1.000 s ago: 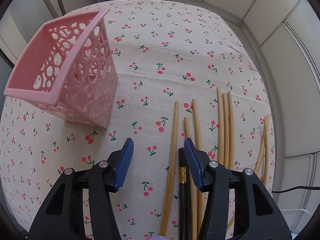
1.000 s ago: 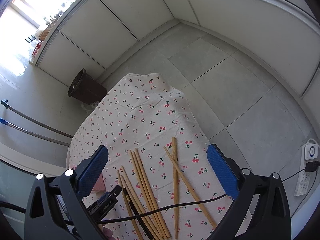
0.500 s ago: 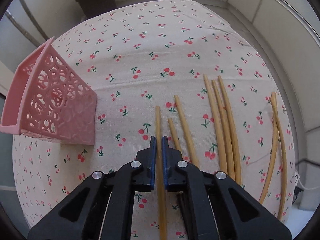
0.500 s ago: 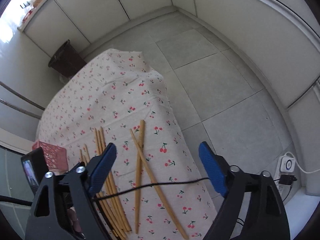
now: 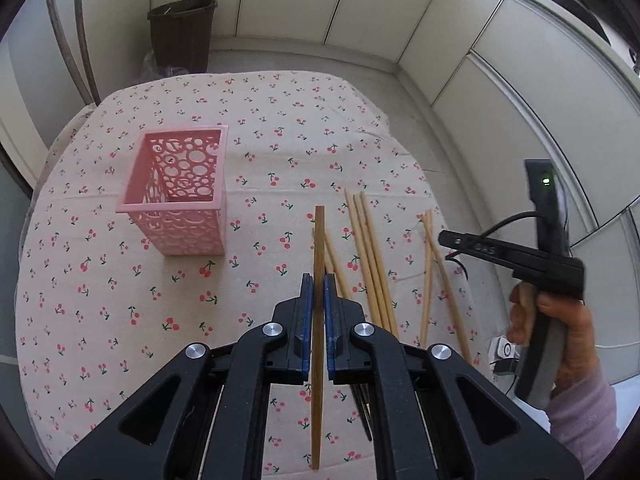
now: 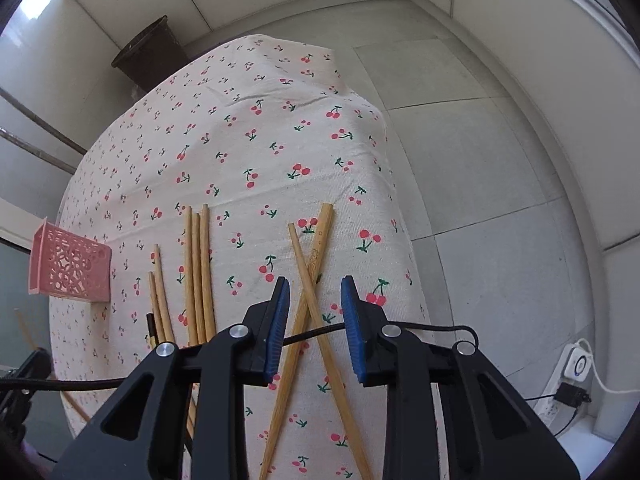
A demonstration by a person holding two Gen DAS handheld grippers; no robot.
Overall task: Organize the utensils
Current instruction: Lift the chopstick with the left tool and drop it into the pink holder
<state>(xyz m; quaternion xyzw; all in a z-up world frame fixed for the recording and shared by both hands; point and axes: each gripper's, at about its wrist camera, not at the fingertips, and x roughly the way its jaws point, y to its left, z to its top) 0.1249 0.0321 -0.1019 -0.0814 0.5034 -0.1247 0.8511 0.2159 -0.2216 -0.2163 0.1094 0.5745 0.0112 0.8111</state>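
My left gripper [image 5: 319, 280] is shut on one wooden chopstick [image 5: 319, 240], held above the cherry-print cloth. A pink perforated basket [image 5: 180, 192] stands upright to its left, with nothing visible inside. Three chopsticks [image 5: 370, 256] and a crossed pair [image 5: 434, 272] lie to the right. My right gripper [image 6: 312, 300] hangs low over that crossed pair [image 6: 304, 264]. Its jaws are closing with both sticks between them, and the blue pads do not touch the sticks. The basket [image 6: 70, 264] is at the far left in the right wrist view.
More chopsticks [image 6: 198, 272] and a dark one [image 6: 151, 324] lie left of the right gripper. A black cable [image 6: 312, 330] crosses its jaws. The table edge drops off just right of the crossed pair. A brown bin [image 5: 184, 32] stands beyond the table, and a power strip [image 6: 578, 364] lies on the floor.
The left gripper closed on a chopstick and lifted it off the cloth. The right gripper came down over the crossed pair and its jaws narrowed.
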